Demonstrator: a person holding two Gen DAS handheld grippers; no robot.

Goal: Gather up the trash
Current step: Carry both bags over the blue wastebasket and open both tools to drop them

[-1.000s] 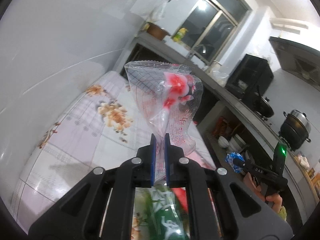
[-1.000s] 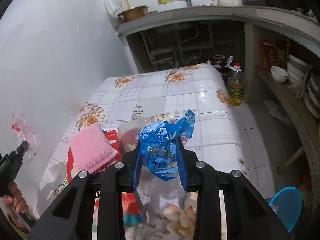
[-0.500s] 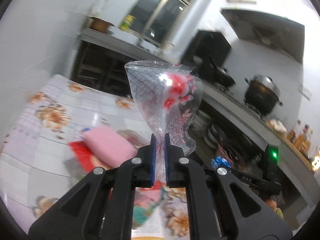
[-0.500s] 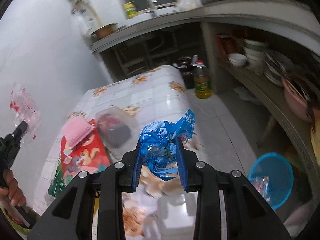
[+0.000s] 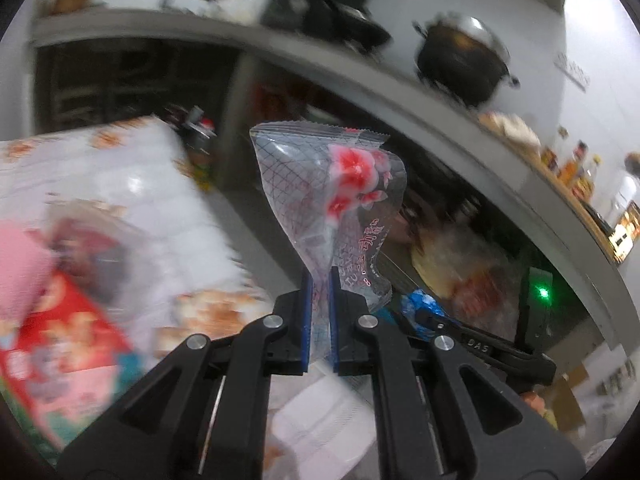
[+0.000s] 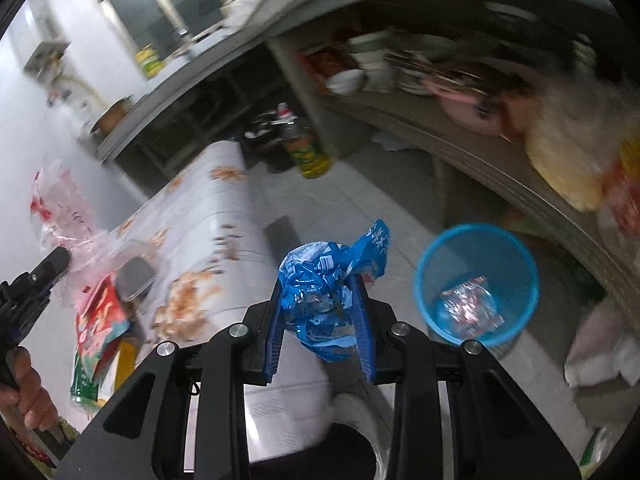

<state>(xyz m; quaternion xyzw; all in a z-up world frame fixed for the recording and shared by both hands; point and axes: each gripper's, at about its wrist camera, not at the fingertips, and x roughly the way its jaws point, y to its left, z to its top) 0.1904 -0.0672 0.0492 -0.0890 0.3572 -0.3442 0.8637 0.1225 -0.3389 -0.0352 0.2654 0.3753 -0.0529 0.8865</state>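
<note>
**Two wrappers held above a kitchen floor, blue bin in sight**

Two pieces of trash are gripped at once. The left tool (image 5: pixel 320 312) is clenched on the narrow neck of a clear plastic wrapper printed with red flowers and a fine grid (image 5: pixel 332 196), which stands upright above the blue-lined fingers (image 5: pixel 306 320). The right tool (image 6: pixel 322 320) is clamped on a crumpled blue foil wrapper (image 6: pixel 328 280), its loose corner flaring toward 1 o'clock. In the right wrist view, a round light-blue mesh waste basket (image 6: pixel 476 240) stands on the tiled floor at 3 o'clock of that wrapper, near but apart from it, with a shiny crinkled packet (image 6: pixel 472 304) lying inside. At 9 o'clock, the desk with a white floral-print cover (image 6: pixel 208 216) carries a red and green printed packet (image 6: pixel 96 328) and a clear lidded plastic box with dark contents (image 6: pixel 134 276). A yellow-green labelled oil bottle (image 6: pixel 308 148) stands on the floor at 12 o'clock, beyond the desk's far end. The left wrist view is blurred, showing a dark cooking pot with a metal lid (image 5: pixel 464 56) on the grey kitchen counter (image 5: pixel 400 92) at 1 o'clock.
</note>
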